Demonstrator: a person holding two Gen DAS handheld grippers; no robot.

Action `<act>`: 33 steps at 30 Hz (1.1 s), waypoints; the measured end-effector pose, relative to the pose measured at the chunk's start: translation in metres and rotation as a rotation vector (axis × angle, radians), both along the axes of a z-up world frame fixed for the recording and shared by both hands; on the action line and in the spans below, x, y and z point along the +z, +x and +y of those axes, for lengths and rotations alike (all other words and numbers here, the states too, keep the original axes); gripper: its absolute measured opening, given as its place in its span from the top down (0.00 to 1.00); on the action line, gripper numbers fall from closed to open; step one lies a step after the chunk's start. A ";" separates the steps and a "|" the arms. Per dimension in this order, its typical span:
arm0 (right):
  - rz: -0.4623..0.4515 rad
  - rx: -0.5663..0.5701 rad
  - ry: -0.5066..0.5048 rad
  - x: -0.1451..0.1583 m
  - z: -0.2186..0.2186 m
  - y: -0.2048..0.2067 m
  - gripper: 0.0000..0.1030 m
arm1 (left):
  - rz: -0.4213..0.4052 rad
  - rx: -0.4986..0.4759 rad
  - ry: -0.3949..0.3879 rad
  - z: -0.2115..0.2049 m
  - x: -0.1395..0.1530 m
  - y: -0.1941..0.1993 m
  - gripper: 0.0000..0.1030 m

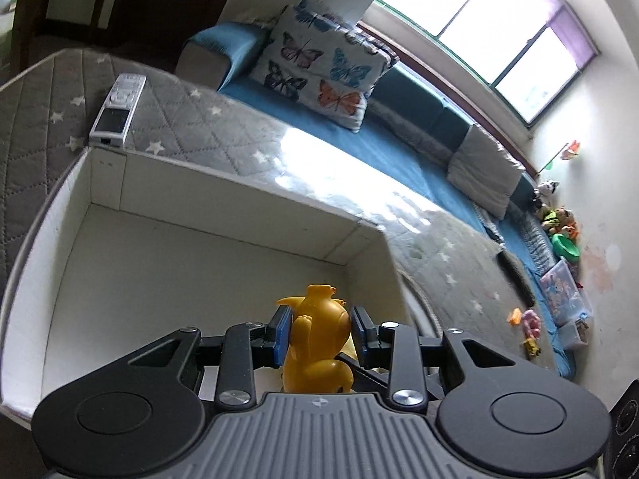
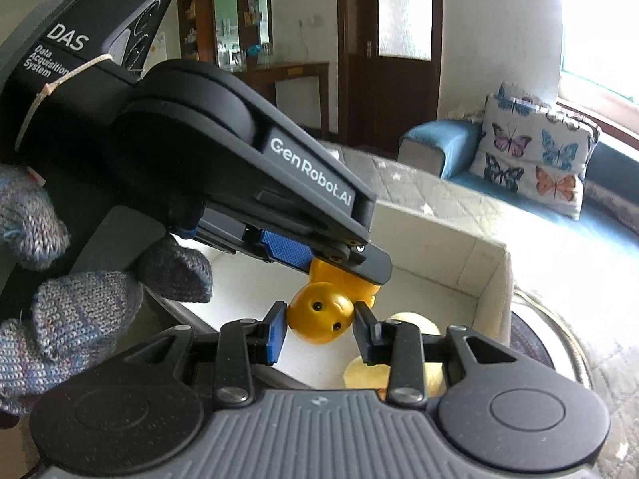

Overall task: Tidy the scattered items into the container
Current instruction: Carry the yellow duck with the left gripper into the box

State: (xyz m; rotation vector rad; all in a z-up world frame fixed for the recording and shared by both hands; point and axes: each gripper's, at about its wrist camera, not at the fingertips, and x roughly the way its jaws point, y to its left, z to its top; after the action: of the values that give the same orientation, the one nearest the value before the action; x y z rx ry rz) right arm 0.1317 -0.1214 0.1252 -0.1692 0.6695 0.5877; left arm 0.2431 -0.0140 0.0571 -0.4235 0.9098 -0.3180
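Over the white box (image 1: pixel 207 263), both my tools are on the same toy right now. From the left wrist cam, the left tool (image 1: pixel 319 329) has its blue pads pressed against the sides of a yellow plastic figure (image 1: pixel 317 343), so it's clamped on the body, with the figure's feet end poking up toward 12 o'clock. Below it is the bare white floor of the box, with the box walls running off toward 10 and 2 o'clock.

The right wrist cam shows the same thing from the other side. The right tool (image 2: pixel 319 329) has its fingers on either side of the figure's round head (image 2: pixel 321 317), the one with two little dark dots on it. The pads look right up against the head, but I can't tell if they're really squeezing or just touching. The left tool comes in from 10 o'clock in that view, gripping the body just above the head, and my gloved left hand (image 2: pixel 60 279) is wrapped around its handle at 9 o'clock.

There's also something pale yellow (image 2: pixel 411 355) lying inside the box, mostly hidden behind the right tool's finger, so no idea what it is.

The box sits on a grey quilted cover with white stars (image 1: pixel 191 119), spread over the bench. A silver remote (image 1: pixel 118 109) lies on that cover just past the box's far corner at 10 o'clock. Beyond is a blue sofa (image 1: pixel 399 147) with a butterfly cushion (image 1: pixel 323 68).
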 end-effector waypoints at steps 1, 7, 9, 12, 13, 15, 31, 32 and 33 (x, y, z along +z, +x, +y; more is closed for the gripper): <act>0.012 0.003 -0.002 -0.003 0.000 0.004 0.66 | 0.013 0.003 -0.001 0.000 -0.005 0.004 0.66; 0.079 0.026 -0.008 -0.022 -0.002 0.027 0.66 | 0.074 0.009 -0.012 0.004 -0.026 0.020 0.66; 0.095 0.029 -0.010 -0.027 -0.003 0.032 0.66 | 0.090 0.010 -0.016 0.005 -0.030 0.022 0.66; 0.106 0.028 -0.006 -0.030 -0.004 0.036 0.65 | 0.107 0.014 -0.028 0.008 -0.035 0.025 0.66; 0.105 0.028 -0.006 -0.031 -0.004 0.033 0.65 | 0.112 0.016 -0.028 0.008 -0.036 0.026 0.66; 0.102 0.028 -0.009 -0.031 -0.003 0.029 0.65 | 0.119 0.017 -0.014 0.008 -0.038 0.026 0.66; 0.062 -0.018 0.008 -0.014 -0.014 0.010 0.58 | 0.085 0.022 0.046 0.005 -0.025 0.011 0.66; 0.060 -0.019 0.007 -0.013 -0.015 0.009 0.58 | 0.081 0.022 0.052 0.005 -0.023 0.010 0.66; 0.057 -0.020 0.008 -0.012 -0.015 0.007 0.58 | 0.075 0.022 0.059 0.004 -0.021 0.008 0.66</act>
State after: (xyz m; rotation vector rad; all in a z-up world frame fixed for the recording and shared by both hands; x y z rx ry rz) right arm 0.1387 -0.1364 0.1136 -0.1389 0.7230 0.5777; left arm 0.2513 -0.0098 0.0357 -0.3927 0.9845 -0.2560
